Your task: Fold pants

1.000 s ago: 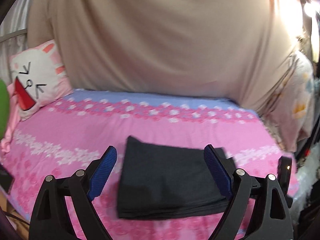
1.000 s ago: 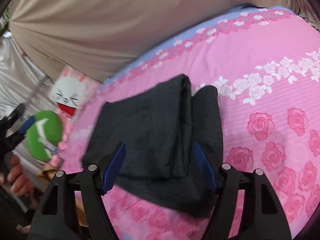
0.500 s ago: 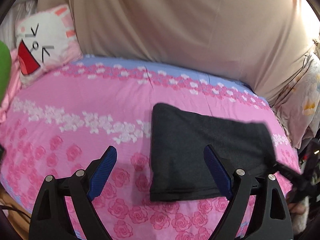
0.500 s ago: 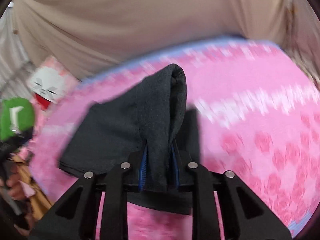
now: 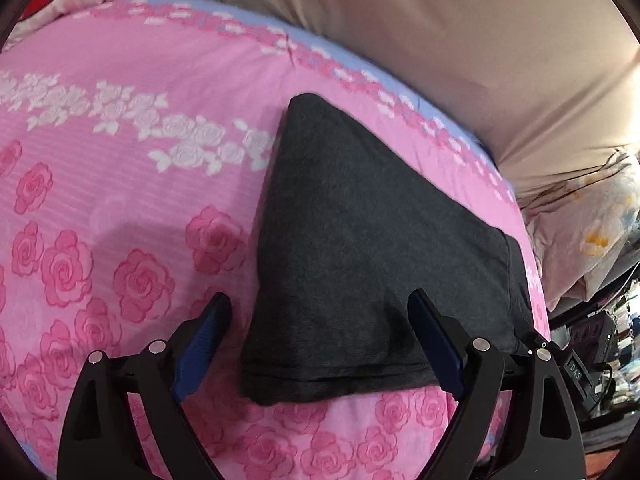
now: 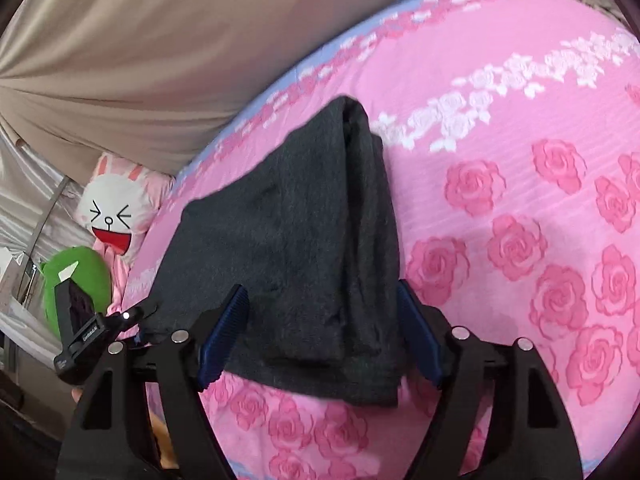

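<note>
In the left wrist view, the pants (image 5: 360,248) were seen lying on the pink rose bedsheet (image 5: 120,184) as a compact dark stack, with a hemmed edge nearest the camera. The left gripper (image 5: 320,344) was held spread wide over that near edge, nothing being grasped.

In the right wrist view, the pants (image 6: 288,248) were shown in several layers, one thick fold (image 6: 360,216) being raised along the right side of the stack. The right gripper (image 6: 322,336) was likewise released, its blue pads (image 6: 222,338) standing apart on either side of the cloth. The folding was judged nearly complete; only a flattening of that raised fold appeared to be left.
</note>
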Available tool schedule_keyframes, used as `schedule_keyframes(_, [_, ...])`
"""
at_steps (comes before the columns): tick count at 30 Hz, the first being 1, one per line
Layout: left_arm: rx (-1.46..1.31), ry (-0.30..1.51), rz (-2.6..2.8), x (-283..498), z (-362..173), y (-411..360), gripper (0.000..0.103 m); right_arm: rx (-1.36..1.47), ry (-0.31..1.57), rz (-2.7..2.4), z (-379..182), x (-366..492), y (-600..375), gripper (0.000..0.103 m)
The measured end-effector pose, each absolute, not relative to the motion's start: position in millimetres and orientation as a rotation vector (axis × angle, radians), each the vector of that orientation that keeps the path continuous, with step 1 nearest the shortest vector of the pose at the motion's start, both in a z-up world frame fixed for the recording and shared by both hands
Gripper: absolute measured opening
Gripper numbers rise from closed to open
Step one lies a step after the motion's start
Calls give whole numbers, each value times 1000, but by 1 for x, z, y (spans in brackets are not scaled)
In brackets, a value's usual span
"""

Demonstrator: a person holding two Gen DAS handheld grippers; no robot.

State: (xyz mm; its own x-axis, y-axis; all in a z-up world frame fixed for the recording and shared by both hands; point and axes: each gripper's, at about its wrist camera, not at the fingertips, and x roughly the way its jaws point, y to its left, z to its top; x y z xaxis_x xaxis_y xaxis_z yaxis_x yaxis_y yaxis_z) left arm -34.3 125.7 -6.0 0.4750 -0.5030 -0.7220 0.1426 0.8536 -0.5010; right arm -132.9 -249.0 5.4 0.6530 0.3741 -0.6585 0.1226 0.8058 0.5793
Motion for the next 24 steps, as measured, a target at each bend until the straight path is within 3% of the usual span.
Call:
schedule_keyframes(1, [-402, 1013, -422, -33, -7, 123, 60, 659, 870, 163, 4, -131, -250, 36])
schedule_keyframes(2, [-395, 1032, -401, -31, -8, 122, 34, 681, 864, 188, 7, -131, -251, 32])
schedule_keyframes(3, [-406, 1033, -399, -31, -4, 124, 21, 680, 851, 196, 13, -134, -251, 28])
schedule_keyframes(5, [-424, 1013, -418, -38, 10, 131, 14, 670, 819, 235, 33, -146, -248, 27])
schedule_keyframes(8, [-400, 1034, -464, -58, 31, 136, 15, 597, 828, 253, 52, -169, -240, 28])
schedule_keyframes(10, [-334, 1062, -457, -70, 29, 133, 23, 546, 873, 228, 46, -180, -235, 39])
schedule_keyframes(12, [-268, 1105, -406, -74, 15, 126, 58, 518, 924, 156, 28, -185, -236, 50])
schedule_keyframes(14, [-277, 1115, -378, -74, 3, 125, 70, 604, 928, 171, 12, -188, -241, 56])
schedule_keyframes(18, [-319, 1086, -365, -65, 1, 121, 76, 651, 907, 218, 10, -184, -241, 68])
schedule_keyframes(19, [-315, 1076, -354, -62, 1, 118, 76, 647, 902, 227, 10, -181, -237, 75])
schedule_keyframes(21, [-280, 1054, -349, -57, 0, 108, 76, 627, 873, 231, 9, -174, -228, 78])
schedule_keyframes(22, [-260, 1047, -342, -55, 0, 103, 72, 617, 863, 221, 9, -169, -222, 66])
schedule_keyframes(23, [-242, 1041, -336, -54, 0, 98, 45, 617, 872, 205, 7, -164, -221, 54])
schedule_keyframes(24, [-214, 1038, -307, -53, 2, 94, 31, 634, 871, 202, 5, -164, -221, 39])
